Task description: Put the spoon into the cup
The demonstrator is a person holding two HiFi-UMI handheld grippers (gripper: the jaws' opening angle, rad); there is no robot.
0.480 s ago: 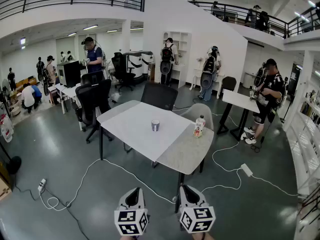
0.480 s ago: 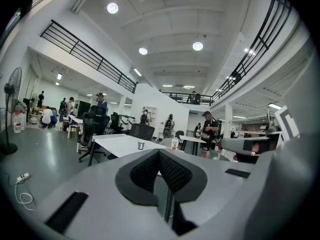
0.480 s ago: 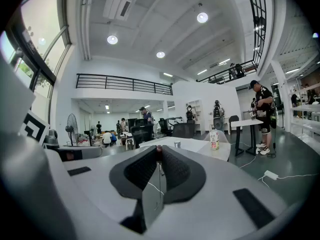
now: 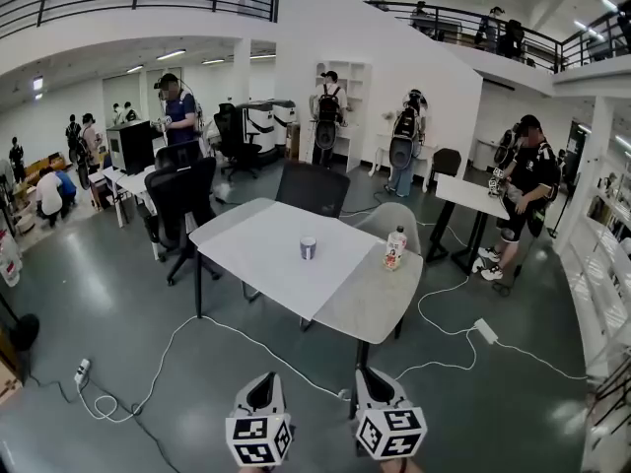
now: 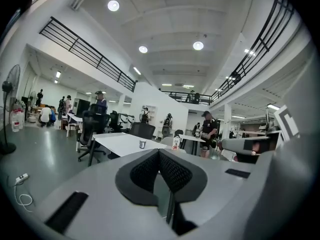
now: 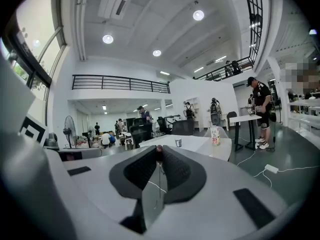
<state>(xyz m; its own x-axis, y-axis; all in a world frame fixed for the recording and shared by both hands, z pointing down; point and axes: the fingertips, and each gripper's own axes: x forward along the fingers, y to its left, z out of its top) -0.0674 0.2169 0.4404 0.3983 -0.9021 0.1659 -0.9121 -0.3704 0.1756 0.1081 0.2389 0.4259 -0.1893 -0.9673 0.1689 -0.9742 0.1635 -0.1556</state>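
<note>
A small grey cup (image 4: 309,248) stands near the middle of a white table (image 4: 258,254), far ahead of me. It also shows small in the left gripper view (image 5: 142,144) and the right gripper view (image 6: 178,142). My left gripper (image 4: 262,380) is low at the bottom of the head view, its jaws shut with nothing between them (image 5: 159,152). My right gripper (image 4: 371,374) hangs beside it, shut on a thin spoon (image 6: 159,149). The spoon is seen edge-on, with only its dark reddish end poking out at the fingertips. Both grippers are well short of the table.
A bottle with a red label (image 4: 394,248) stands at the table's right end. Black office chairs (image 4: 185,193) surround the table, and cables (image 4: 246,338) with a power strip (image 4: 487,332) trail over the grey floor. Several people stand or sit around the hall.
The head view has shifted slightly. Both grippers stay shut in the same place at the bottom of the view.
</note>
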